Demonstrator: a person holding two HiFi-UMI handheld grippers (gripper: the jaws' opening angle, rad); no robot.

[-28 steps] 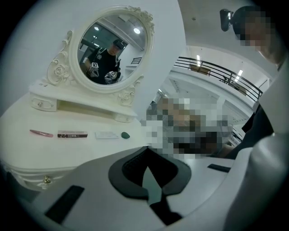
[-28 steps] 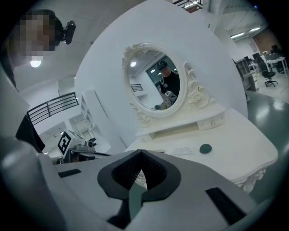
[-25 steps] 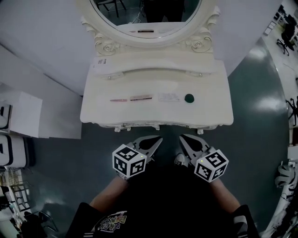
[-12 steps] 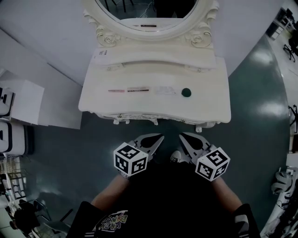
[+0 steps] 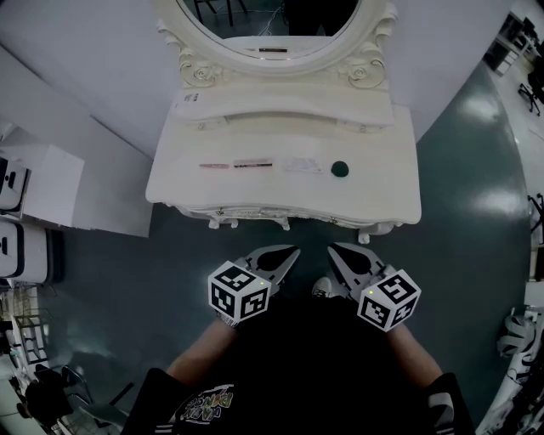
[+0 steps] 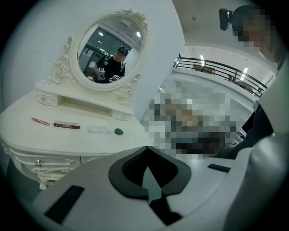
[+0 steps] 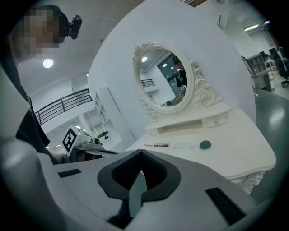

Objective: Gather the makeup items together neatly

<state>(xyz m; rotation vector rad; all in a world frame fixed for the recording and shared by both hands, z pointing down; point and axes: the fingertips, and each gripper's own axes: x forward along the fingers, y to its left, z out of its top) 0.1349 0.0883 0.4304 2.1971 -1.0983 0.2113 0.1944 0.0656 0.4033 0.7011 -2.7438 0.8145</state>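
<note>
Left gripper: jaws closed tip to tip with nothing between them, held low before the body, well short of the vanity table.
Right gripper: likewise closed and empty, just beside the left one, pointed at the table front.
Table top: white, beyond both grippers, with an oval mirror at the back.
Makeup items: four in one line across the top. Pink stick at the left end, dark tube almost end to end with it, pale flat packet near that, green round piece just beside the packet at the right end.
Kind of packet: too small to name, perhaps a sachet or a clear case.
Stage: fits either a stand-off ahead of gathering or a stand-back from a row already drawn in; not settled by these views.
Care for any contact: low, level approach over the front edge. Better to slide the thin flat pieces than pinch them. Stick and tube likely to roll, so best pushed along their length.
</note>
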